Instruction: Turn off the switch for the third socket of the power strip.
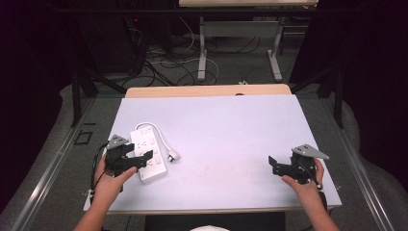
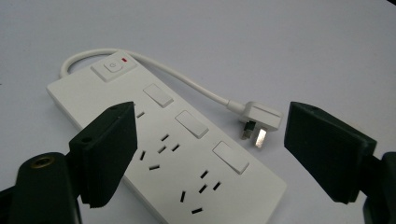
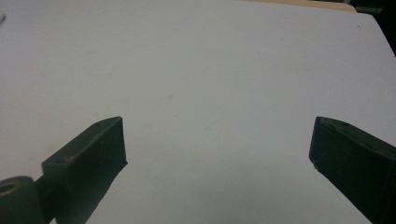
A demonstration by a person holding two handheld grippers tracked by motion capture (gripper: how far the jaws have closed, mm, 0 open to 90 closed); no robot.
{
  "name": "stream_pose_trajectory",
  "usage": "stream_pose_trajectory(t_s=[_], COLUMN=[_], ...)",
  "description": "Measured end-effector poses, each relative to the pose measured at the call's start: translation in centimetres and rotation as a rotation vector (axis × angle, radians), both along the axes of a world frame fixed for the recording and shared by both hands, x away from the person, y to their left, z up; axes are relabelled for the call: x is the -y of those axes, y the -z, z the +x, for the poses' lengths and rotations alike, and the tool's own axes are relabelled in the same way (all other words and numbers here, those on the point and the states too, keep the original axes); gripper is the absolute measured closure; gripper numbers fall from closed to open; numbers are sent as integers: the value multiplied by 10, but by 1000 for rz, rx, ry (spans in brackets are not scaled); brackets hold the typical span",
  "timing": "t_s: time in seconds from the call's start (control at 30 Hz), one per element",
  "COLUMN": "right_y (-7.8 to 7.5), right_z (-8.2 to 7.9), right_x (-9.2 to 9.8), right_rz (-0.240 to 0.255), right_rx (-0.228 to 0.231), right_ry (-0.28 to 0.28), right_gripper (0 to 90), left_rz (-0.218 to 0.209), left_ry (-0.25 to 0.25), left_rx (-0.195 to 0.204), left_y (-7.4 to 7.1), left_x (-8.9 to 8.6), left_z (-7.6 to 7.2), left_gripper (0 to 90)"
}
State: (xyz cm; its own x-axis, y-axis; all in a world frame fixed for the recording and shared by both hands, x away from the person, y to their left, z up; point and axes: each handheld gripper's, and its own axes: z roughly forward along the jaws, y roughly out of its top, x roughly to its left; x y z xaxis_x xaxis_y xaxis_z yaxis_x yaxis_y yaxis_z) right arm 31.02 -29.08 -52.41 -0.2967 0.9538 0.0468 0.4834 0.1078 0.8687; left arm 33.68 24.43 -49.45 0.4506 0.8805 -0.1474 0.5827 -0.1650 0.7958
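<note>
White power strip [image 2: 168, 154], red light apparently lit, under wide-open left gripper [image 2: 210, 154]; right gripper [image 3: 217, 163] likewise spread.

We count one white power strip [image 2: 163, 149] with its one short cord [image 2: 187, 81] and one plug [image 2: 261, 119], one power button [image 2: 113, 66], three rocker switches [image 2: 191, 123], and two grippers, the left gripper [image 1: 136, 159] and the right gripper [image 1: 277, 165].

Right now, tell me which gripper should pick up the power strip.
Left. The left gripper hovers over the power strip with jaws open around it; the right gripper sits across the table over bare surface.
</note>
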Motion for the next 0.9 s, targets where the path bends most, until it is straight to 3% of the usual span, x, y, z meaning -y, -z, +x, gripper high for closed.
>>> stream_pose_trajectory(t_s=[0.23, 0.4, 0.67, 0.9], right_y=[2, 2, 2, 2], right_z=[1, 1, 1, 1], right_x=[-1, 0, 1, 1], right_rz=[5, 7, 12, 11], right_rx=[-5, -4, -12, -17], right_ry=[3, 6, 3, 4], right_gripper=[38, 39, 41, 41], left_rz=[-5, -25, -76, -90], left_ry=[-9, -42, -60, -57], left_rx=[-4, -1, -37, -67], left_y=[-5, -9, -14, -19], left_x=[-1, -2, -1, 1], left_z=[2, 3, 5, 7], left_gripper=[204, 236, 270, 297])
